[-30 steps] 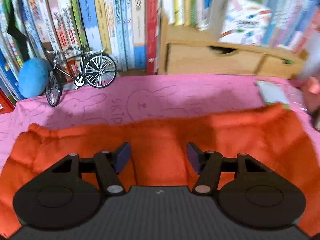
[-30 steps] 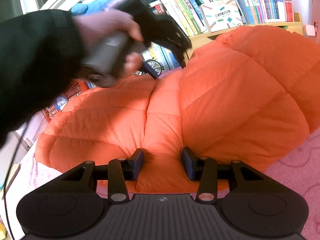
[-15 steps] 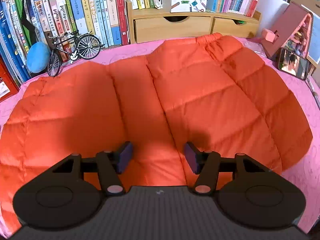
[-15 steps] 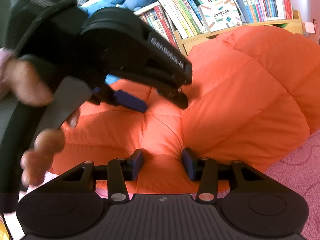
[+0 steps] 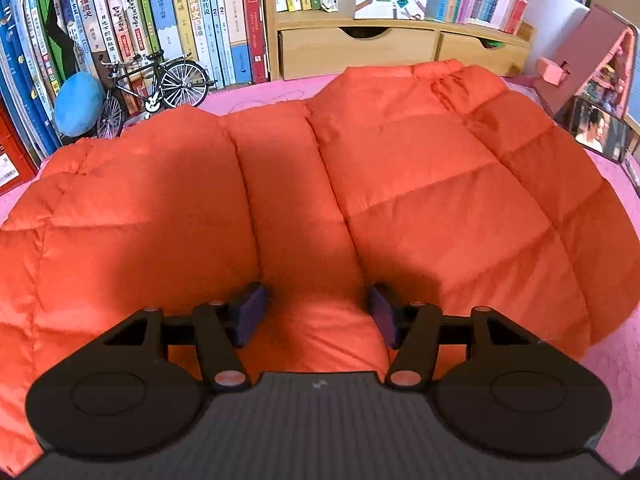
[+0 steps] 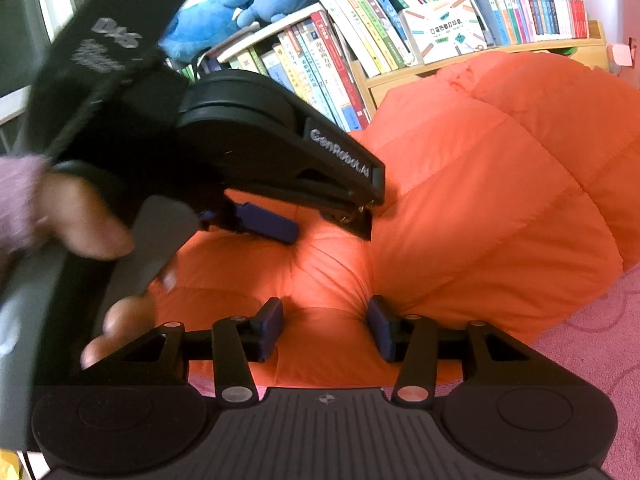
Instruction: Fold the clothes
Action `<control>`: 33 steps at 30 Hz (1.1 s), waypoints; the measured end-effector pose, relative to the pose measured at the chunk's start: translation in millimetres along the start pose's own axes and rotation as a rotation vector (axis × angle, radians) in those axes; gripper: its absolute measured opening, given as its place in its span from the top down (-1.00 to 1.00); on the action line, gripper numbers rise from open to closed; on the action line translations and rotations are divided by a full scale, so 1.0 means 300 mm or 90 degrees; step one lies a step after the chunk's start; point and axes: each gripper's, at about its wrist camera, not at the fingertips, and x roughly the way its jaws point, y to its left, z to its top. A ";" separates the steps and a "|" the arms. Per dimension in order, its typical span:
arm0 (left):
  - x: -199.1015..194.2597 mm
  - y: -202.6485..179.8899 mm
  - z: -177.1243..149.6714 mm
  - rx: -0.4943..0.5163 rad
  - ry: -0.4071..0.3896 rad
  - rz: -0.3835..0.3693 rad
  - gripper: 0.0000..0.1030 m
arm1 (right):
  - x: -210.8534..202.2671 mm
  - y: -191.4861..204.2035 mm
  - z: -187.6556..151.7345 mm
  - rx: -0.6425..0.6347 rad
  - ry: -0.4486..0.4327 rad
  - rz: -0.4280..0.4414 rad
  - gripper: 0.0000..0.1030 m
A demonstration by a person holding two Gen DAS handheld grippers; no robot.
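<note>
1. Left wrist view: lying spread across the pink cover [image 5: 616, 344], the orange puffer jacket [image 5: 400, 184], near a model bicycle [image 5: 156, 84] and bookshelf [image 5: 200, 20].
2. Pressing into the jacket's near hem, left gripper [image 5: 316, 314] with jaws wide apart, padding bulging between, nothing clamped.
3. Right wrist view: straddling a bunched fold, right gripper [image 6: 324, 328], likewise parted, not closed on it.
</note>
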 end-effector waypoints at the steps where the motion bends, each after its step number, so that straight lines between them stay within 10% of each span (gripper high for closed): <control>1: 0.008 0.003 0.012 -0.002 0.002 0.000 -0.12 | -0.001 0.002 0.000 0.000 0.000 0.000 0.07; 16: 0.213 0.072 0.260 -0.030 0.074 0.010 -0.13 | -0.027 0.005 -0.010 -0.006 0.001 -0.004 0.07; 33: 0.382 0.120 0.374 -0.084 0.043 0.048 -0.39 | -0.002 0.007 0.010 -0.008 0.002 -0.007 0.07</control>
